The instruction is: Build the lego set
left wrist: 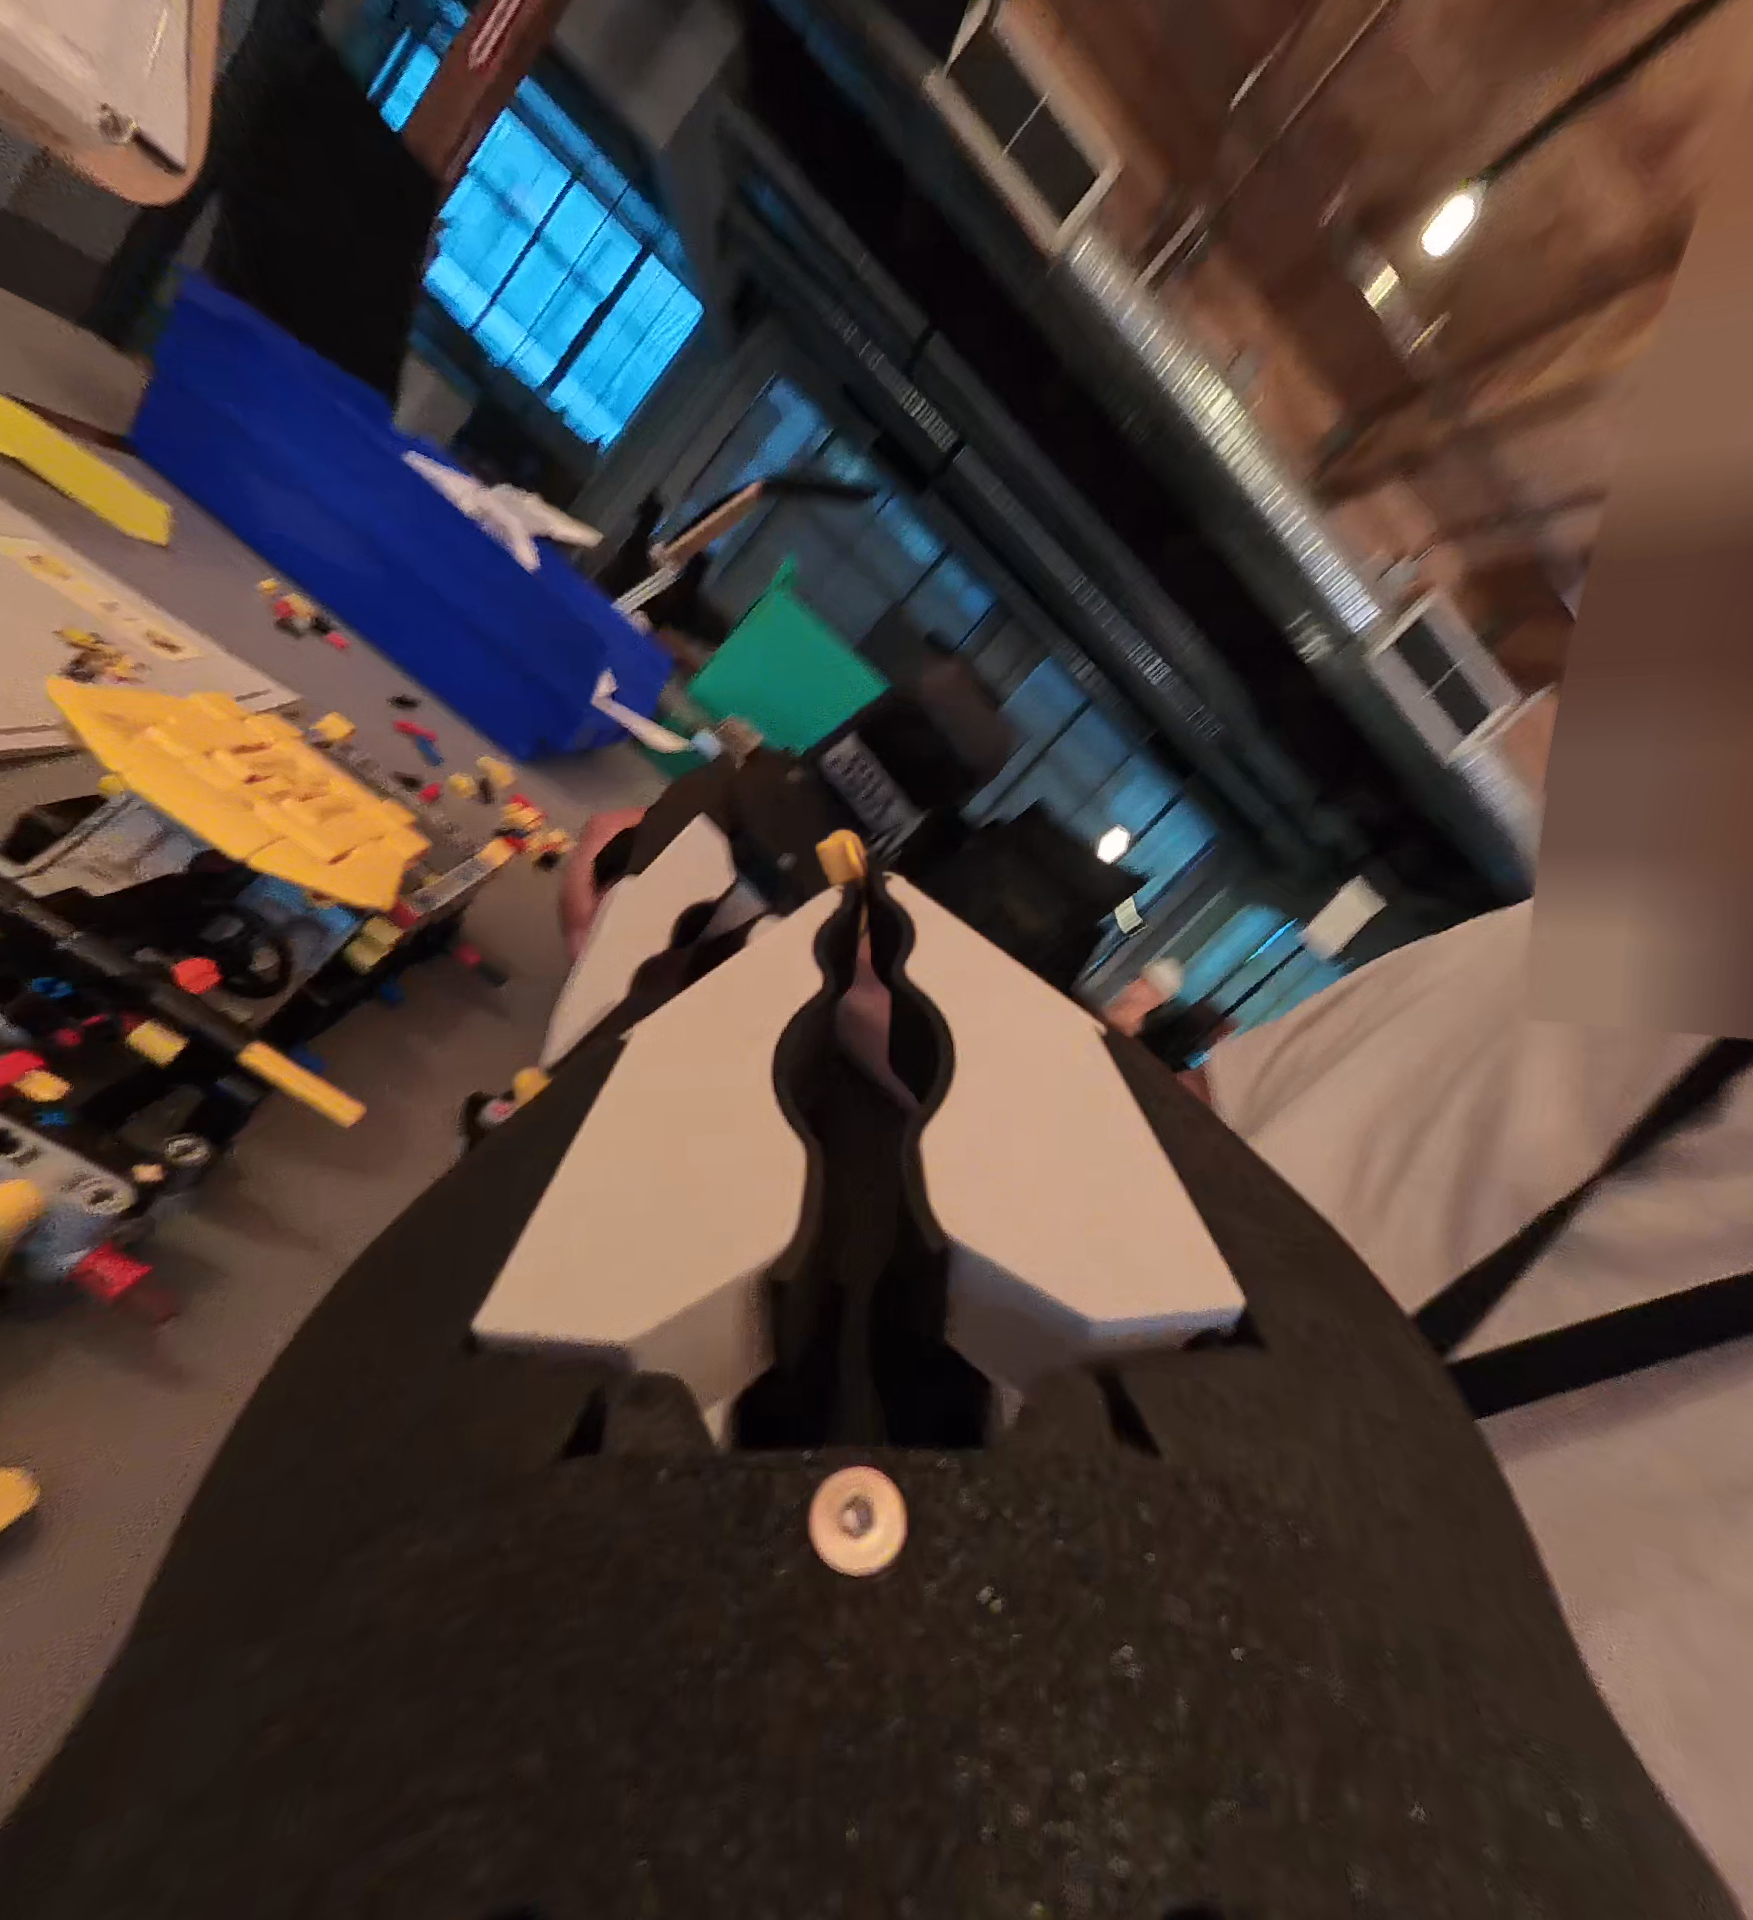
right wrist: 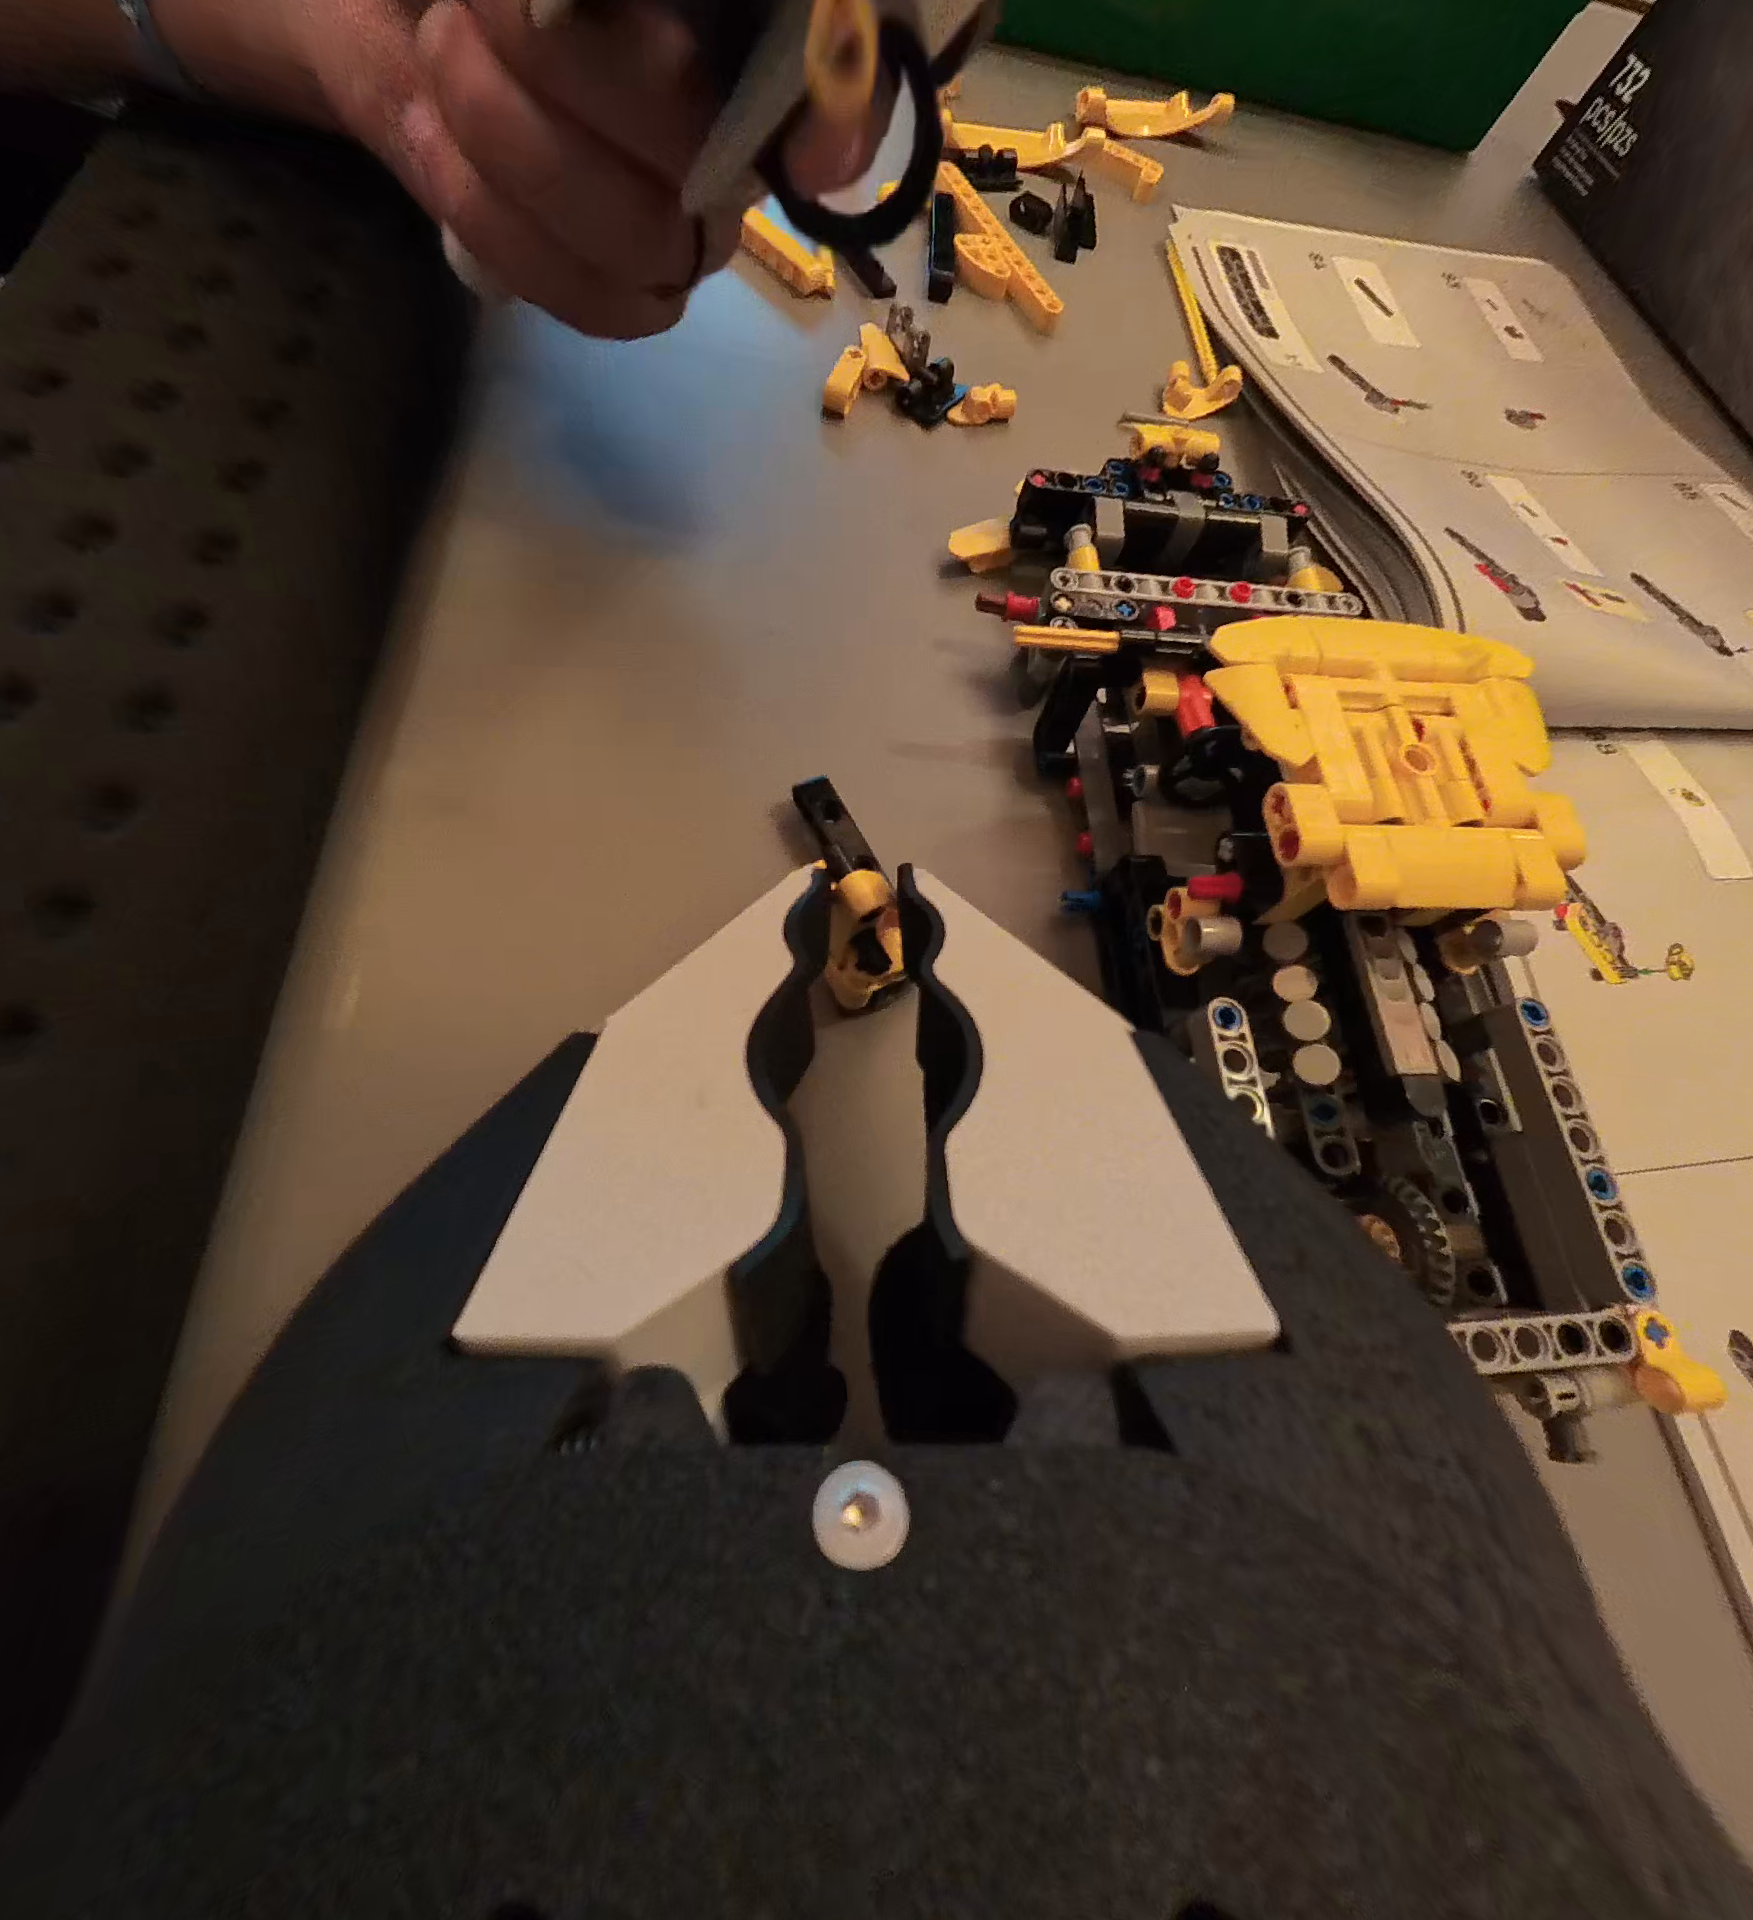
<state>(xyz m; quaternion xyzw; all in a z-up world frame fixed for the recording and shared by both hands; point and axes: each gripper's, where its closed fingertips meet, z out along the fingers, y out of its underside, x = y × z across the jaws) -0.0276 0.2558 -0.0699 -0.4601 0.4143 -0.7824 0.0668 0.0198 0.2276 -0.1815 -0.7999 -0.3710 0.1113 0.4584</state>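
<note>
My left gripper [left wrist: 856, 896] is raised off the table, tilted upward, and shut on a small yellow piece [left wrist: 839, 856] that pokes out past its tips. It also shows at the top of the right wrist view [right wrist: 830, 94], held by a hand, with a black ring [right wrist: 856, 166] around the tips. My right gripper [right wrist: 856, 883] is low over the grey table, shut on a small yellow-and-black subassembly [right wrist: 864, 935] whose black beam [right wrist: 830, 821] sticks out forward. The partly built yellow and black vehicle [right wrist: 1371, 821] lies just to its right and shows in the left wrist view [left wrist: 228, 790].
Loose yellow and black pieces [right wrist: 965, 239] are scattered at the far side of the table. The open instruction booklet [right wrist: 1474, 416] lies to the right, with a dark box [right wrist: 1724, 208] and a green bin [right wrist: 1287, 52] beyond. A dark perforated surface [right wrist: 124, 520] lies left. A blue bin [left wrist: 332, 468] stands behind. My right fingertips sit around 12 centimeters from my left ones.
</note>
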